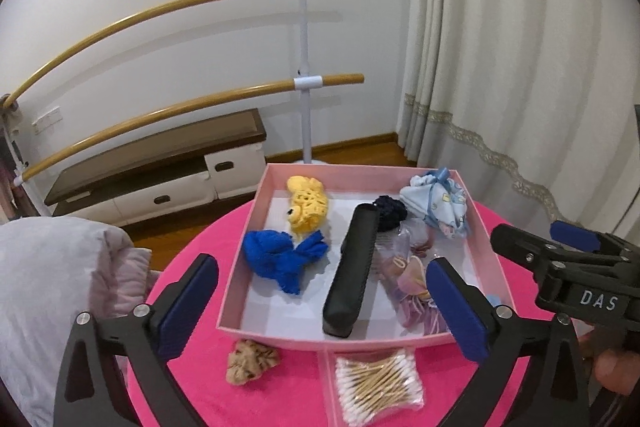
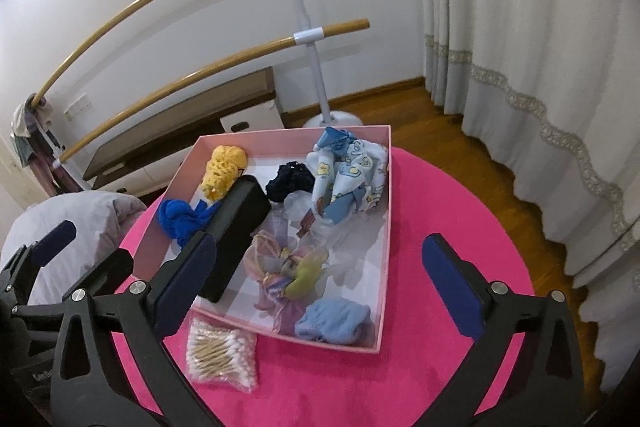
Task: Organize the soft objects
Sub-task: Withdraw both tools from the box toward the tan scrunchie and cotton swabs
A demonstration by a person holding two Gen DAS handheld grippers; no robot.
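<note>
Both your tools are spread wide with nothing in them: left tool (image 1: 322, 301) and right tool (image 2: 320, 287) hang over the near edge of the pink bench (image 2: 440, 227). Closest to you are the cotton swab bag (image 1: 378, 387) and a tan scrunchie (image 1: 251, 361), outside the pink box (image 1: 280, 335). Inside it: light blue cloth (image 2: 334, 321), pastel scrunchies (image 2: 288, 267), black case (image 1: 352, 271), blue cloth (image 1: 280, 257), yellow knit (image 1: 308, 203), printed cloth (image 2: 352, 175).

A box (image 2: 384, 227) sits on the round surface (image 2: 440, 211), holding a long case (image 2: 236, 227) lying lengthwise near its middle, knitted items (image 2: 224, 167) to the case's left and cloth bundles (image 2: 352, 175) to its right. A bag of cotton swabs (image 2: 220, 351) lies on the surface just before the box's near wall, with a scrunchie (image 1: 250, 361) to its left. A folded cloth (image 2: 334, 321) rests in the box's near right corner.
</note>
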